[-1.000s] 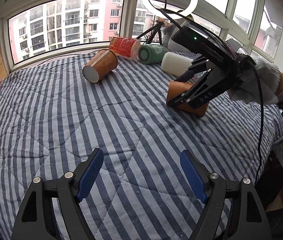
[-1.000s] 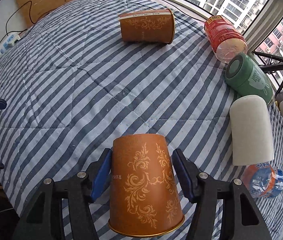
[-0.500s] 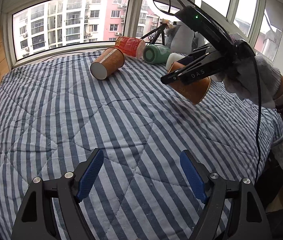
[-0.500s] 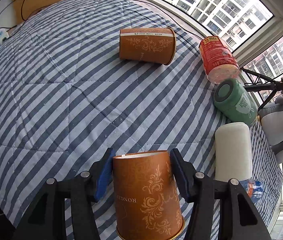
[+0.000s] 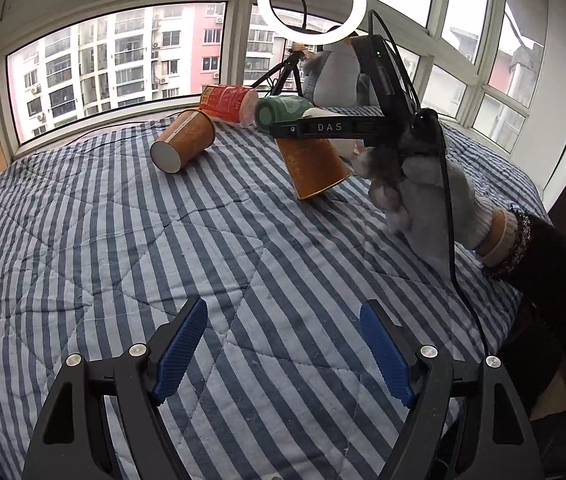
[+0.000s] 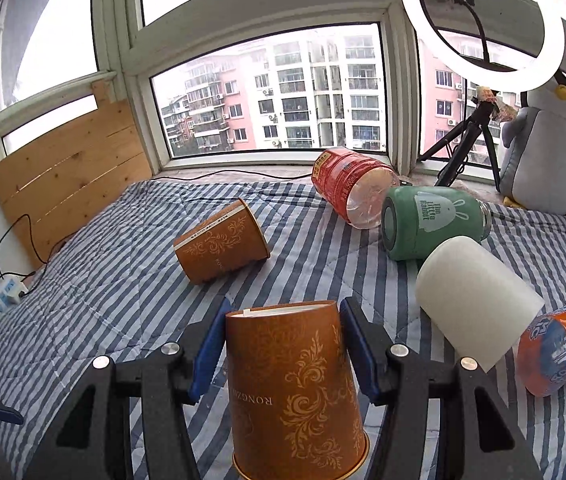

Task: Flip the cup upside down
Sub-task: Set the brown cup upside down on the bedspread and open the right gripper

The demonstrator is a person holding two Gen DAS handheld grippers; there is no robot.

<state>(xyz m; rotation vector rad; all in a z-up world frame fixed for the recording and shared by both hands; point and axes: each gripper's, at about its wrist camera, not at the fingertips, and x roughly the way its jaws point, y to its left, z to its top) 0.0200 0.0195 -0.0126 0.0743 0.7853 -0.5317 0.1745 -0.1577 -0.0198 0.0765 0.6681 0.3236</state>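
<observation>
My right gripper [image 6: 283,348] is shut on an orange paper cup [image 6: 295,392] with gold scrollwork. It holds the cup base up and rim down, slightly tilted. In the left wrist view the same cup [image 5: 315,168] hangs under the right gripper [image 5: 295,130], its rim just above the striped bedspread [image 5: 163,260]. My left gripper [image 5: 283,352] is open and empty, low over the near part of the bed.
A second orange paper cup [image 6: 221,242] lies on its side. Behind it lie a red bottle [image 6: 351,188], a green flask [image 6: 431,222], a white cup [image 6: 475,304] and an orange-blue bottle [image 6: 559,352]. A ring light on a tripod [image 6: 479,32] and a plush penguin [image 6: 539,148] stand by the window.
My right gripper has lifted the orange cup off the bed and turned it from lying tilted to nearly base-up, rim down. My left gripper has stayed open and in place.
</observation>
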